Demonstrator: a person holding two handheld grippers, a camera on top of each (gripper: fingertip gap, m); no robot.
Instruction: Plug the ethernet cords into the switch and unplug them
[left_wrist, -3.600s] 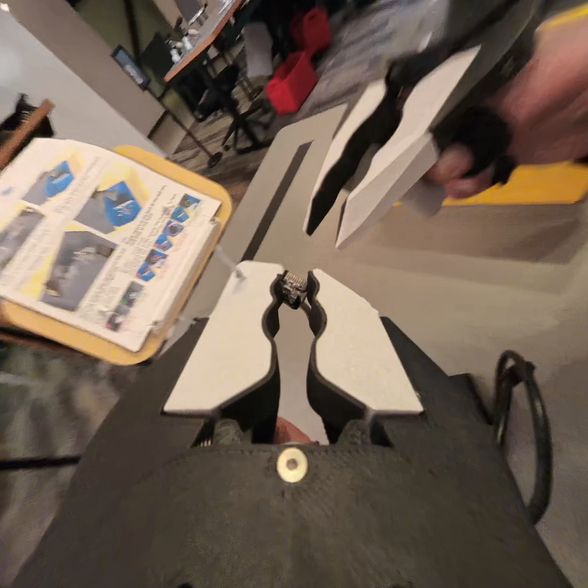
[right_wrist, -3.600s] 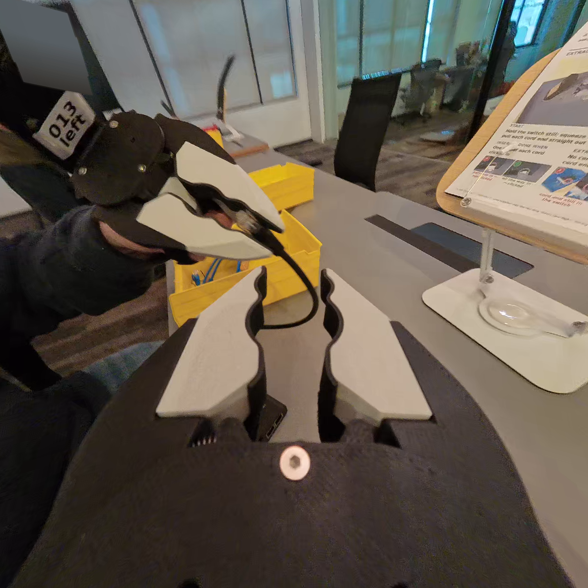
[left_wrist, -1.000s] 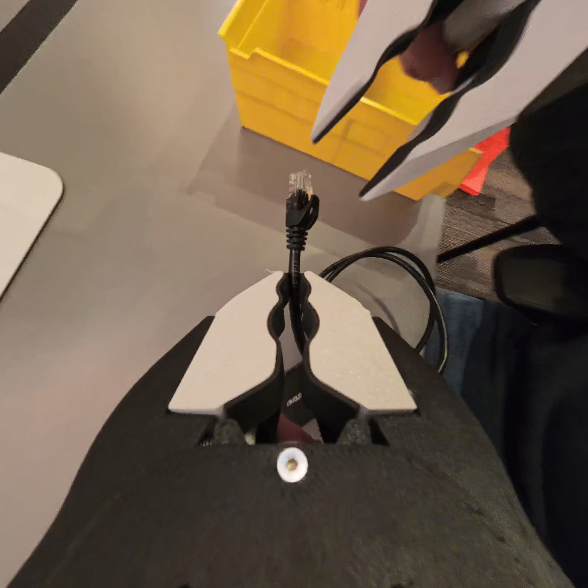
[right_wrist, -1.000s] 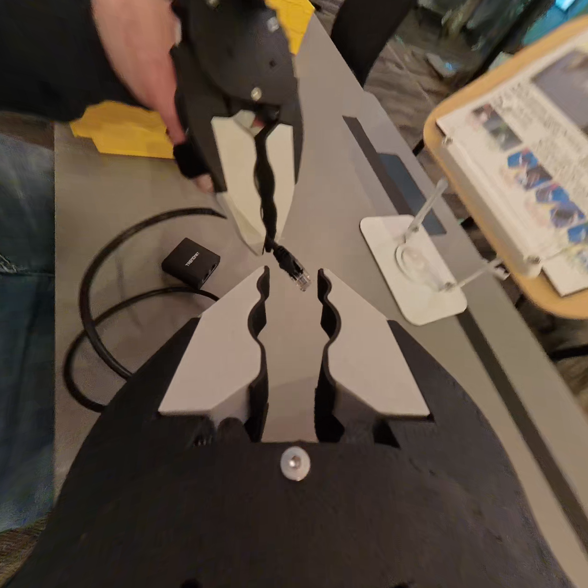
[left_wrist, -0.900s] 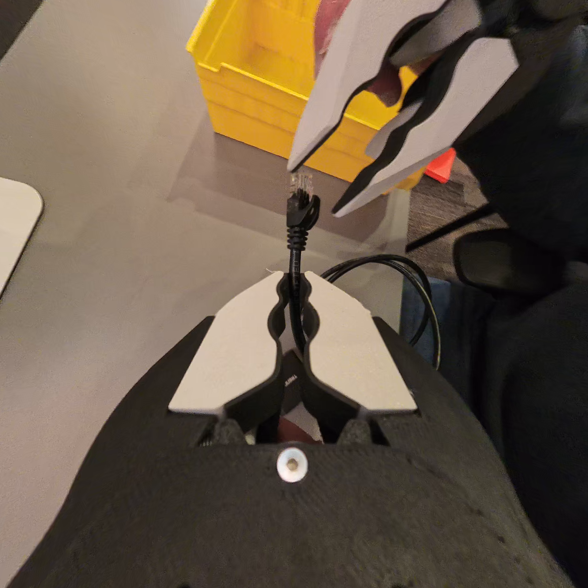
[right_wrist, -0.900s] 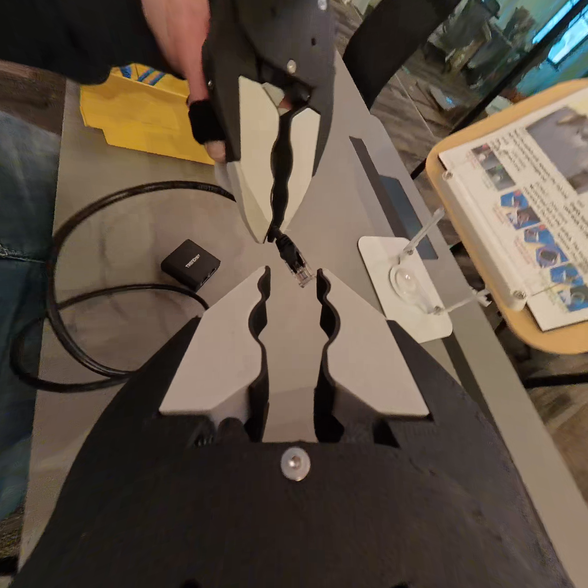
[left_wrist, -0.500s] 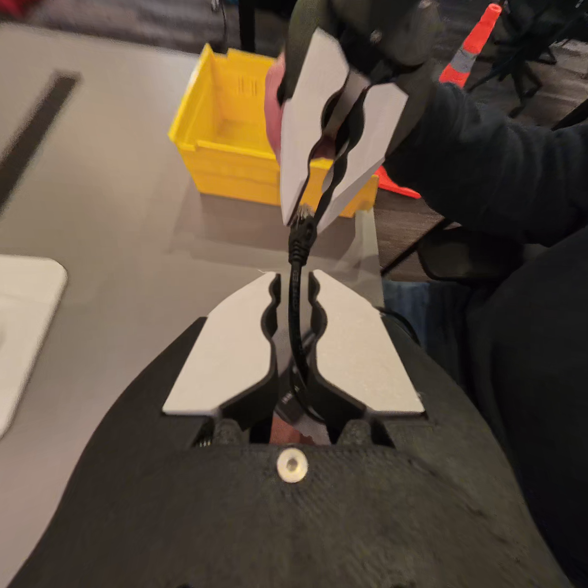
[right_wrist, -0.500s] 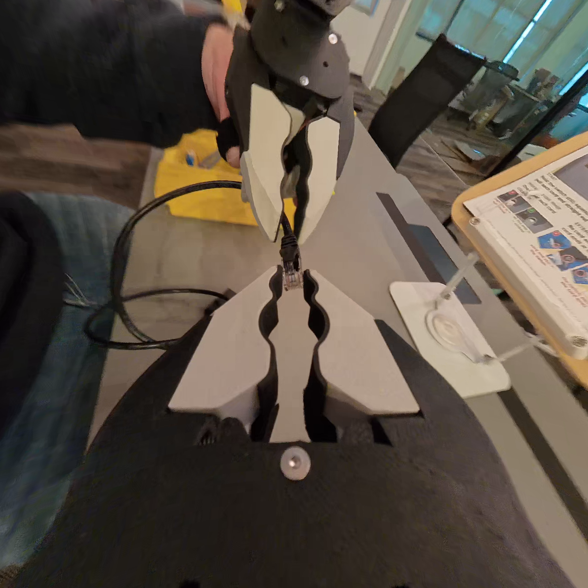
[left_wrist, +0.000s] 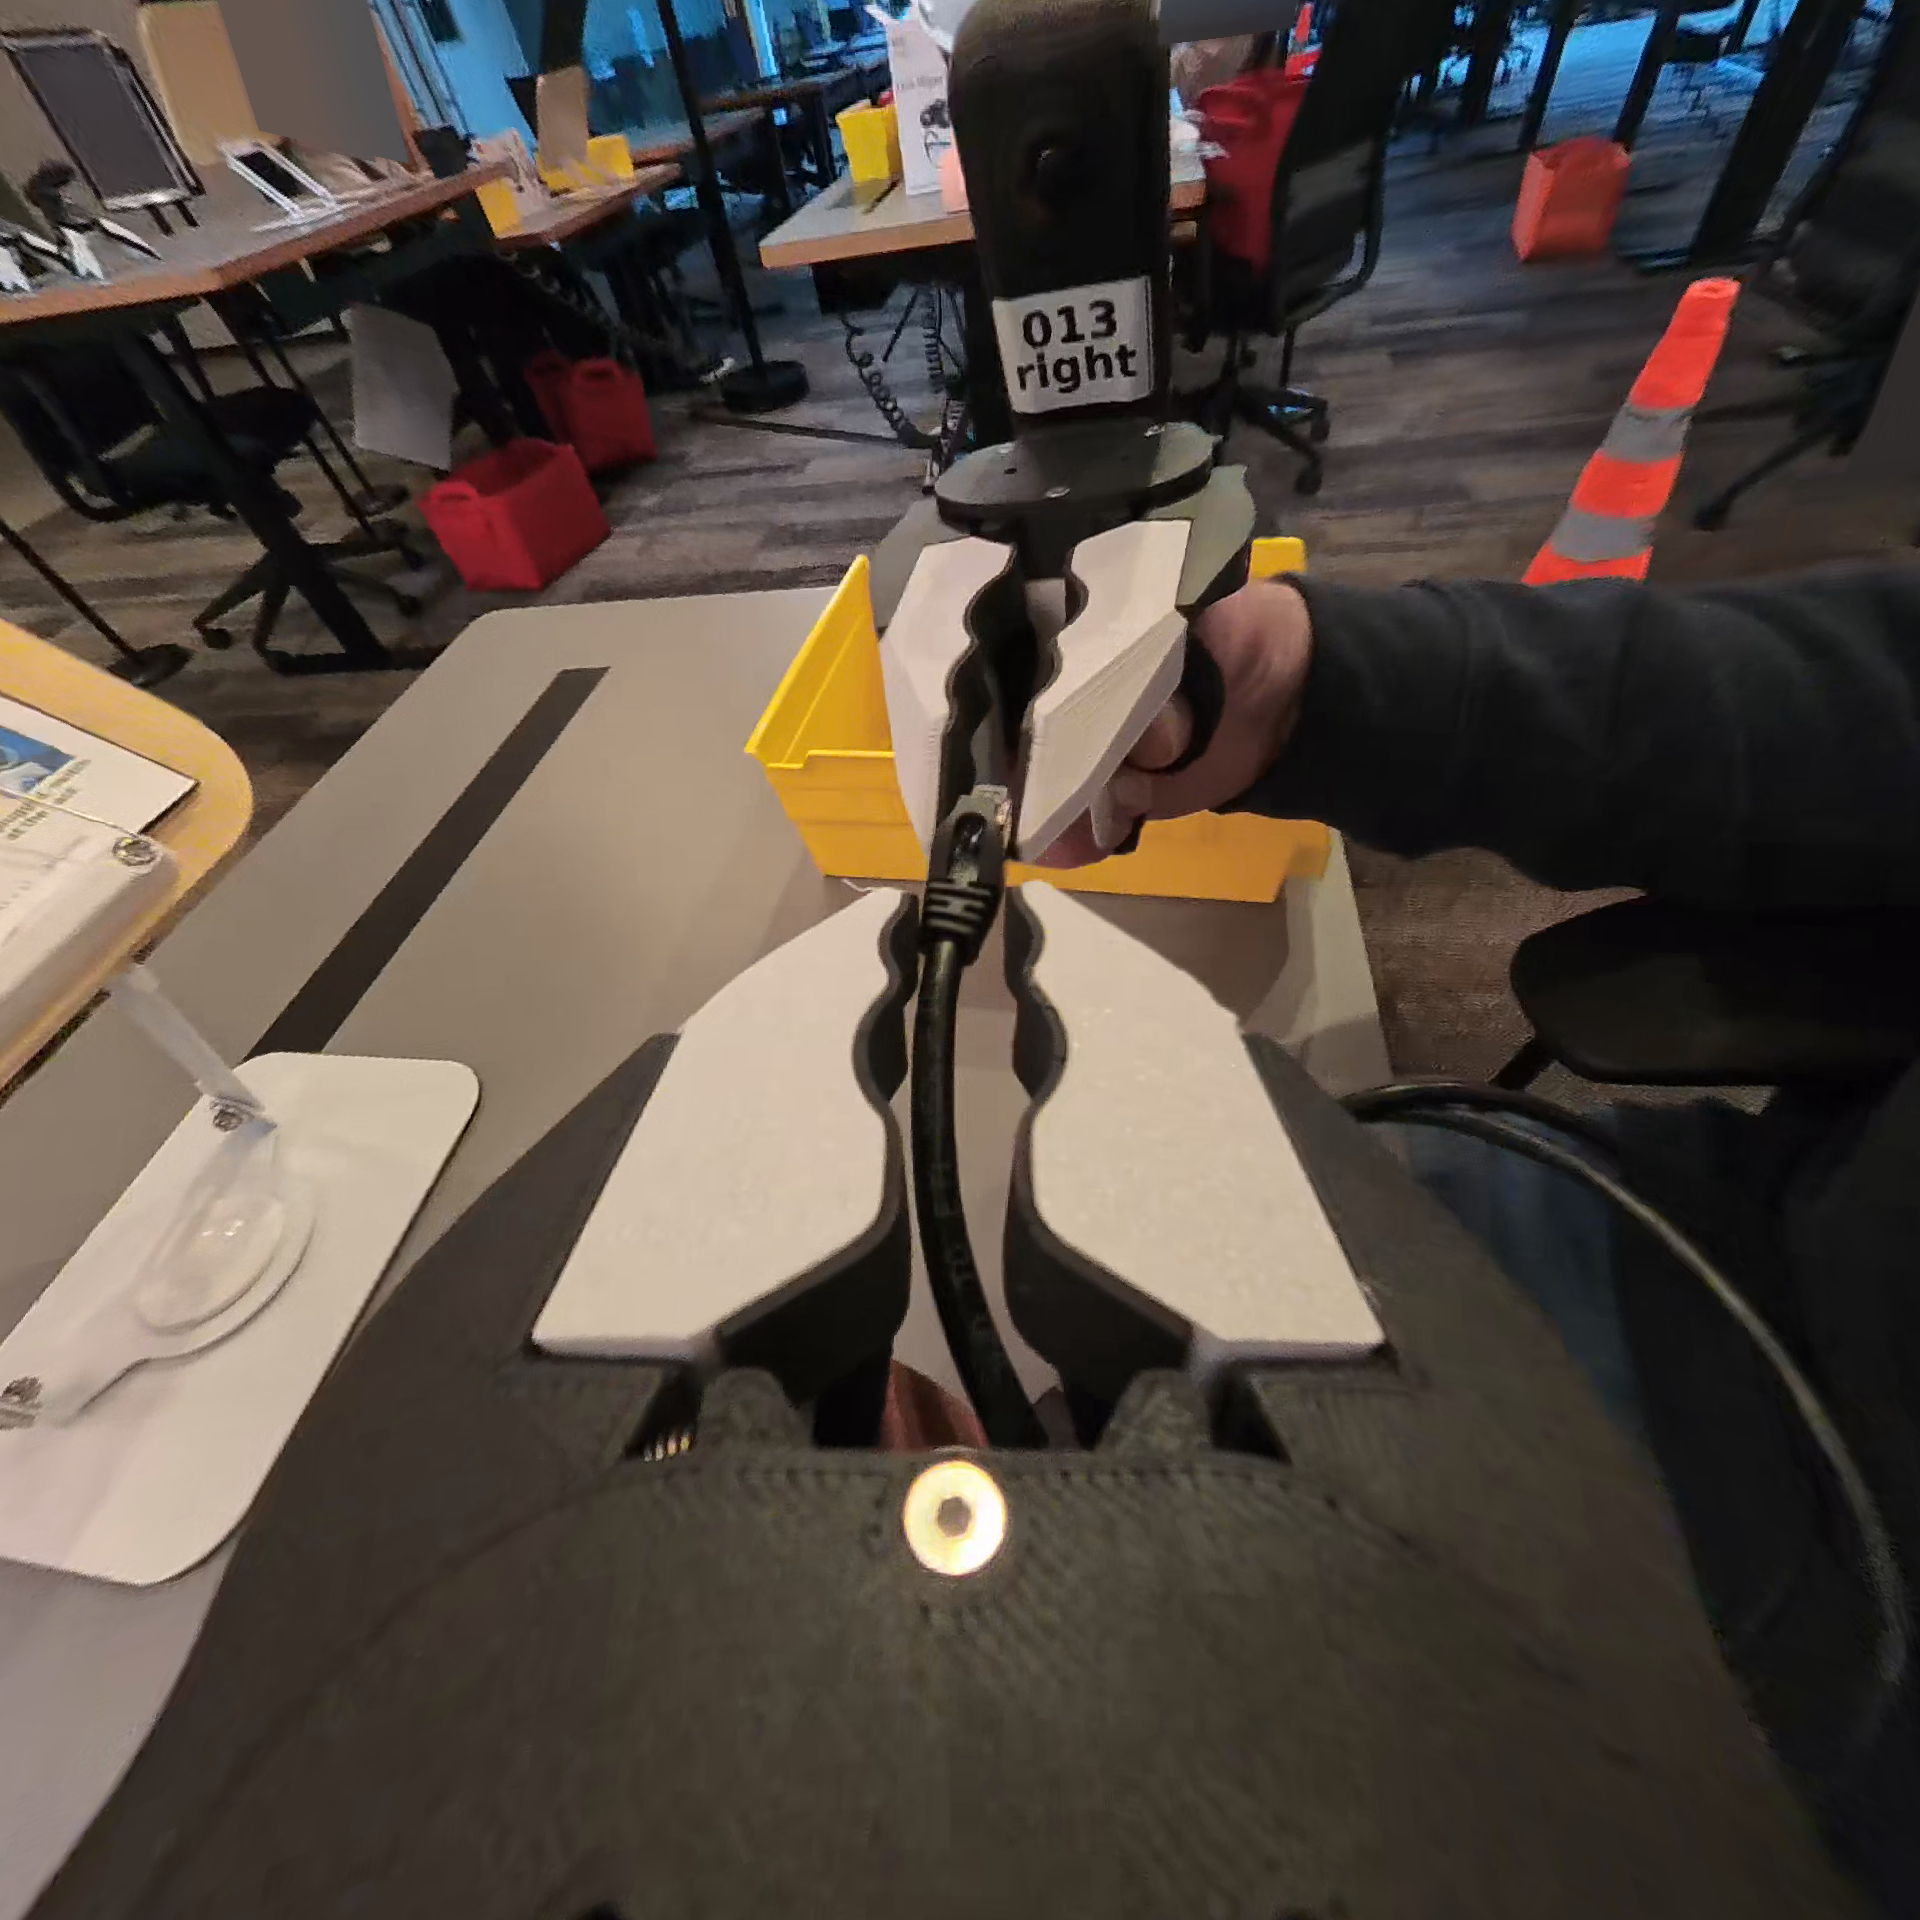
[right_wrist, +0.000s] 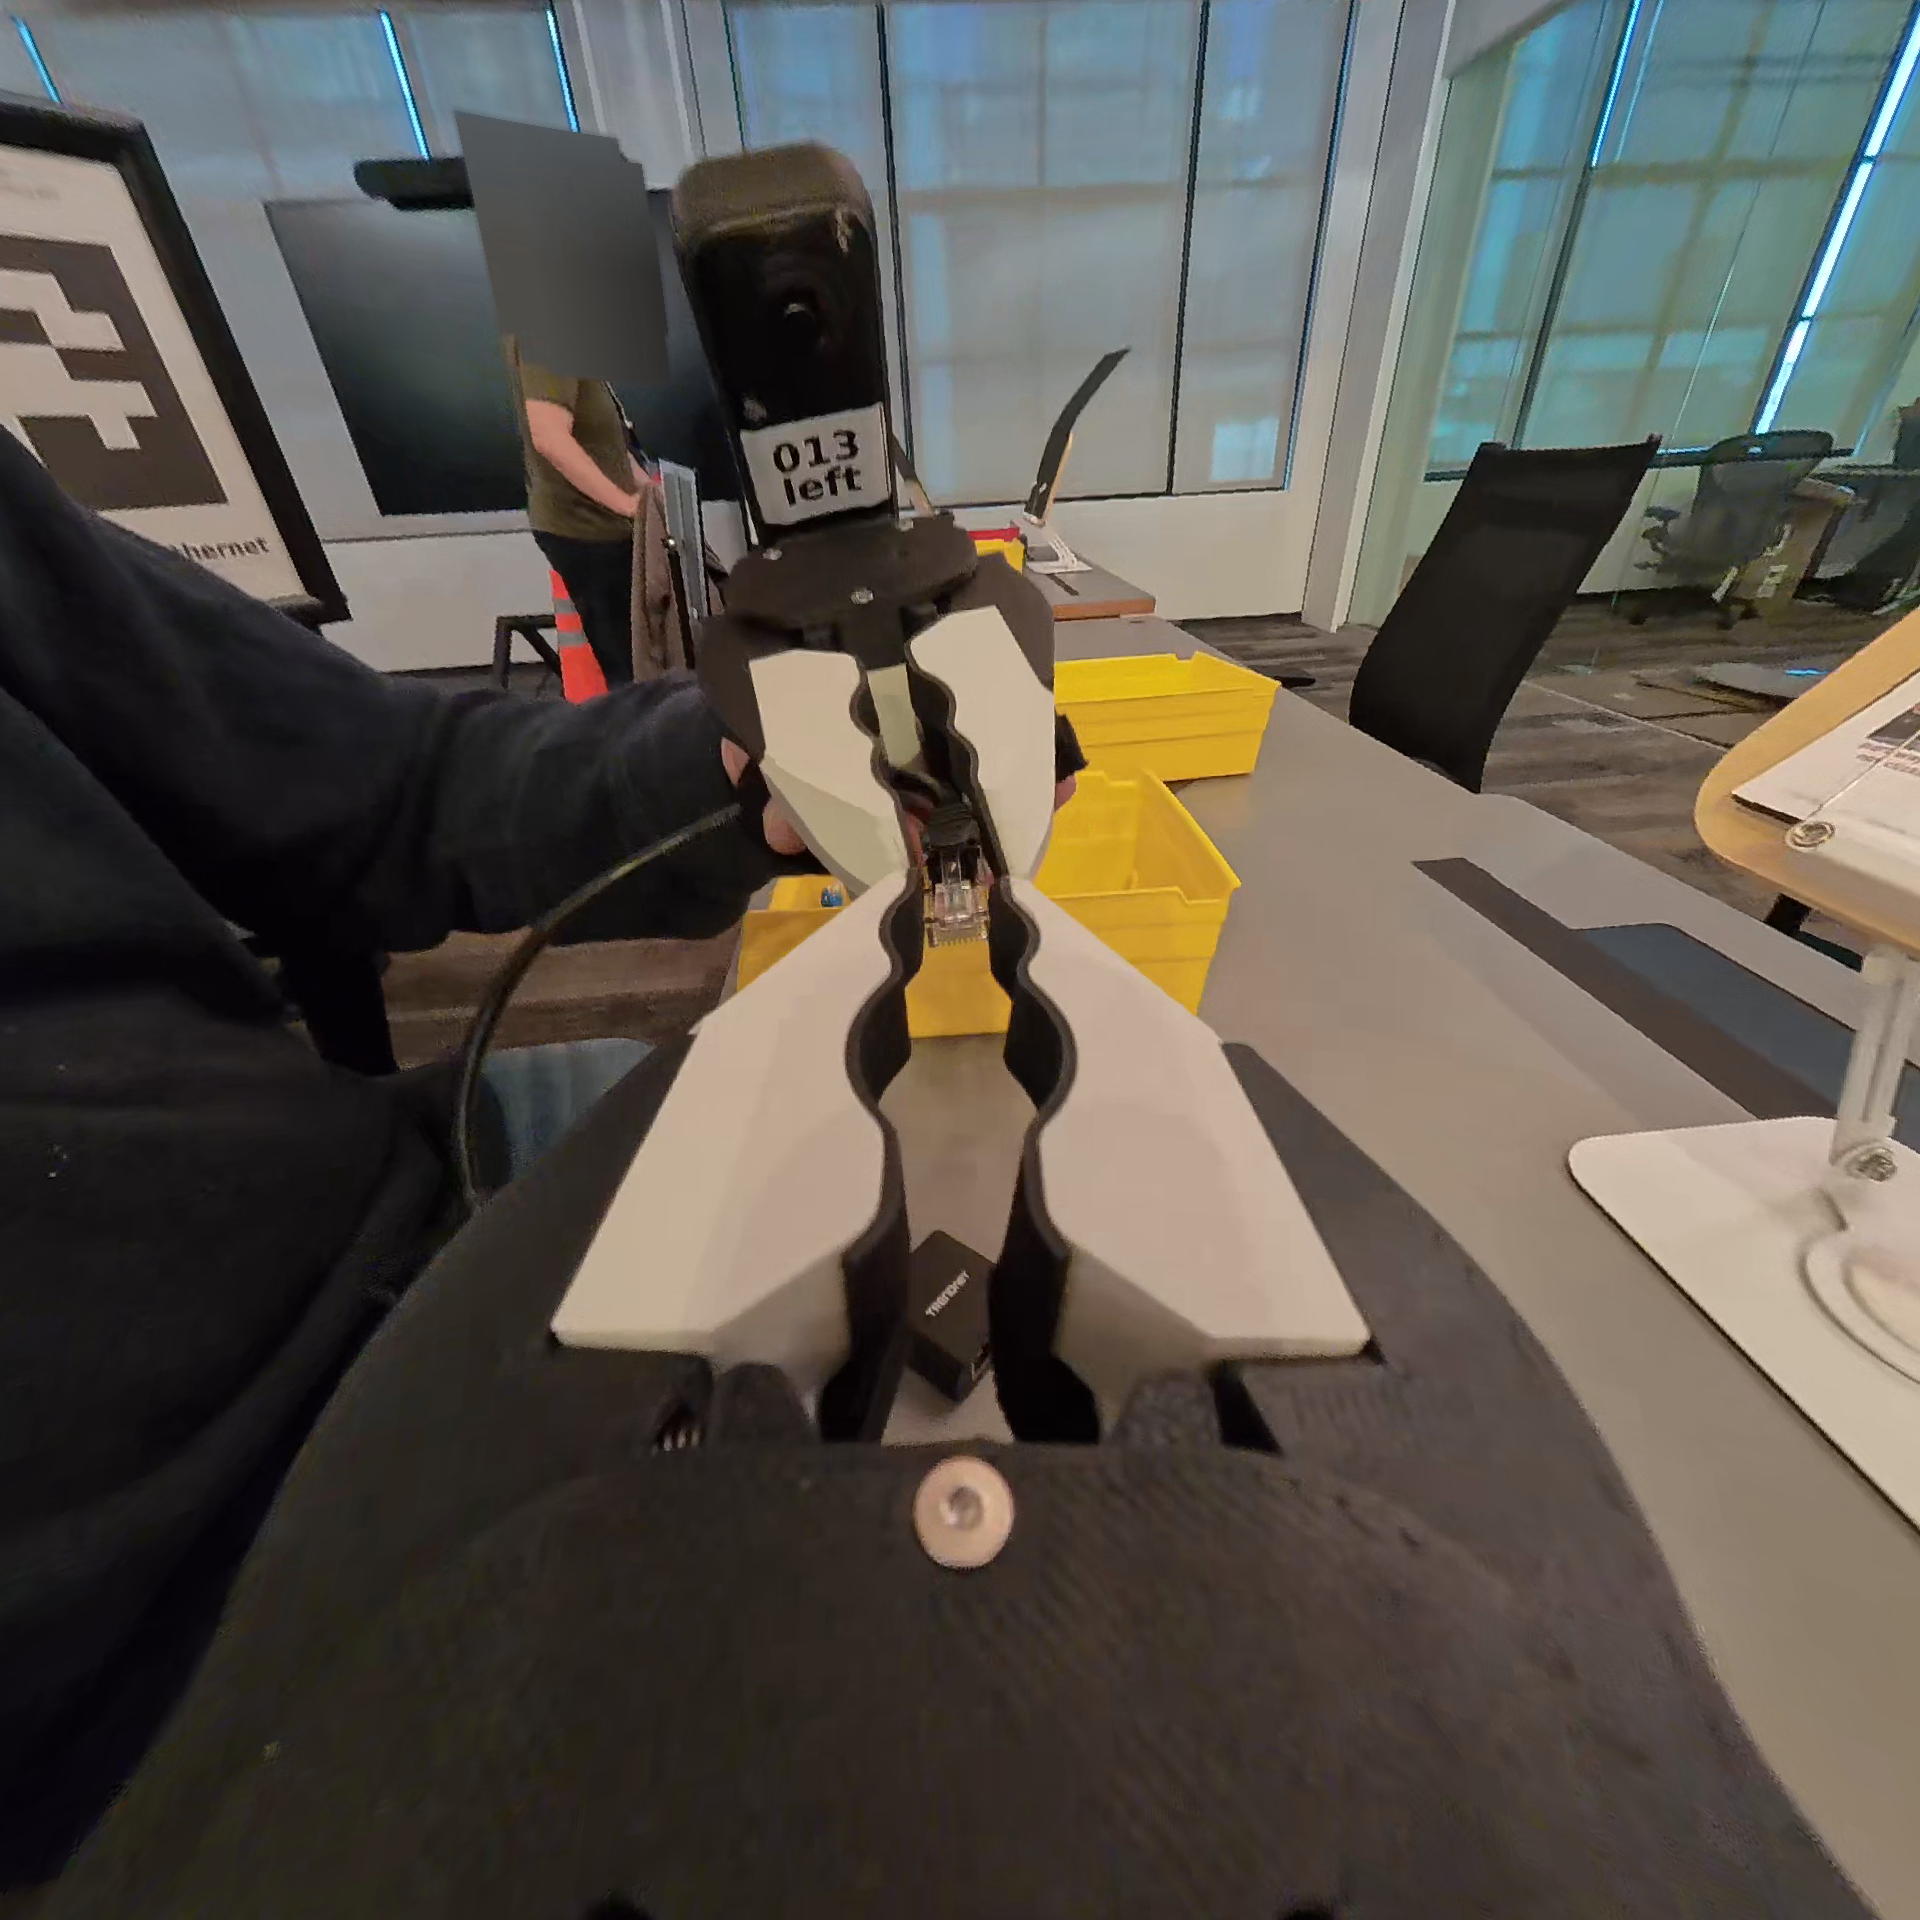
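A black ethernet cord (left_wrist: 940, 1143) runs forward between my left gripper's (left_wrist: 961, 906) fingers, which stand apart and do not pinch it. Its clear plug (right_wrist: 956, 902) is pinched between the tips of my right gripper (right_wrist: 954, 888), which faces the left one tip to tip above the grey table (left_wrist: 582, 894). The right gripper (left_wrist: 987, 831) also shows in the left wrist view, held by a hand. The small black switch (right_wrist: 945, 1320) lies on the table below, seen between the right fingers. The rest of the cord loops off over the table's near edge (right_wrist: 499, 997).
A yellow bin (right_wrist: 1143, 883) stands just behind the grippers, with a second yellow bin (right_wrist: 1164, 707) farther back. A document stand on a white base (right_wrist: 1714, 1226) is on the right in the right wrist view. A black chair (right_wrist: 1475, 603), an orange cone (left_wrist: 1642, 447) and a standing person (right_wrist: 571, 468) are beyond the table. Only a small space, under 4 cm, lies between the two pairs of fingers.
My right gripper has closed on the plug that the left gripper held out. My left gripper has opened off the cord. Both grippers have tilted up to level.
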